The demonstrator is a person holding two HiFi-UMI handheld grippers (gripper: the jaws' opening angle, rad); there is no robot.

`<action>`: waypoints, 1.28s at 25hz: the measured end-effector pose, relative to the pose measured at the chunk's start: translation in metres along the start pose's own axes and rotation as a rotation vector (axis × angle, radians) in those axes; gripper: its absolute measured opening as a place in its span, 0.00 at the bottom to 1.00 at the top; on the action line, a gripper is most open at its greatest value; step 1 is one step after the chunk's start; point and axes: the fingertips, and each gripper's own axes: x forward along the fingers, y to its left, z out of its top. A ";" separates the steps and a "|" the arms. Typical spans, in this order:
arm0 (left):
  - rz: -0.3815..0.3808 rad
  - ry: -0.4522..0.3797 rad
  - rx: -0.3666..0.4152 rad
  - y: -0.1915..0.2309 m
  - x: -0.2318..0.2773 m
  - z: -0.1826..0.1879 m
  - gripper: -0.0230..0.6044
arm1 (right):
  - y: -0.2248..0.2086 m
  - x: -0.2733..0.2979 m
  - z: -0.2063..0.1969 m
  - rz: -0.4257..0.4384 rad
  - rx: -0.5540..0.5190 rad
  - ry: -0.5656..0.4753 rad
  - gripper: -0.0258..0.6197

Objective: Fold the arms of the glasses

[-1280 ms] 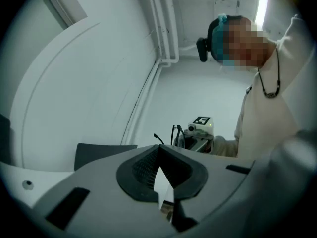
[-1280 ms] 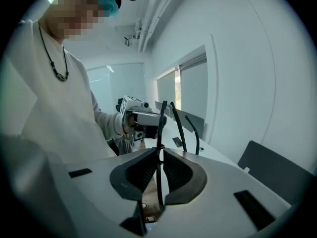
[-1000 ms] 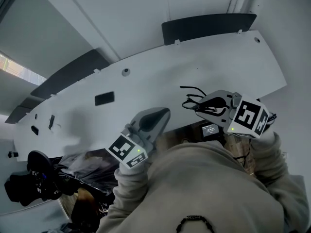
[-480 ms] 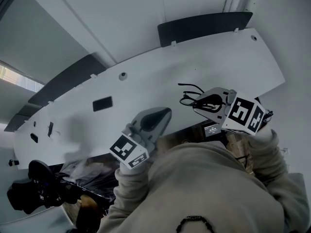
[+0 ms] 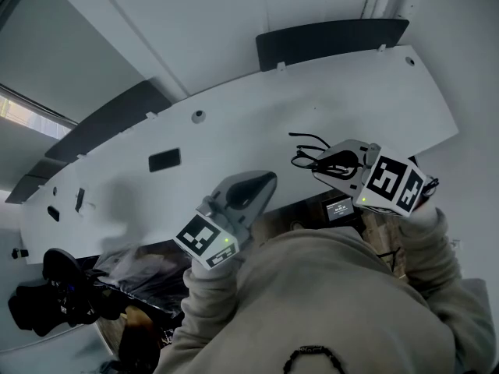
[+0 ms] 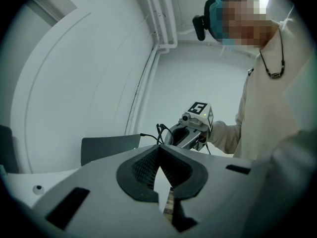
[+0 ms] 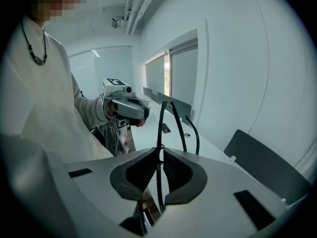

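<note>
Clamping glasses [image 7: 159, 124] (arms open) w/ R gripper [image 7: 159, 155]; L gripper [image 6: 159, 151] jaws together.

Thin black glasses [image 7: 161, 125] sit clamped in the right gripper [image 7: 159, 151], their curved-tipped arms jutting out ahead.

White room, long white bench [image 5: 312, 107].
We see dark screens [image 5: 331, 41] along the bench's far edge, white walls [image 6: 89, 73], pipes [image 6: 161, 19] running up one corner, and daylight from blinded windows [image 7: 184, 71].
</note>
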 end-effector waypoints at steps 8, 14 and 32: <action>0.025 0.002 -0.031 -0.014 0.003 -0.013 0.05 | 0.006 0.005 -0.018 0.036 -0.010 0.042 0.13; 0.037 -0.036 -0.071 -0.029 -0.003 -0.013 0.05 | -0.002 0.032 -0.045 0.099 -0.020 0.120 0.13; 0.353 -0.050 -0.171 -0.041 -0.114 -0.037 0.05 | -0.021 0.247 -0.256 0.322 -0.197 0.513 0.13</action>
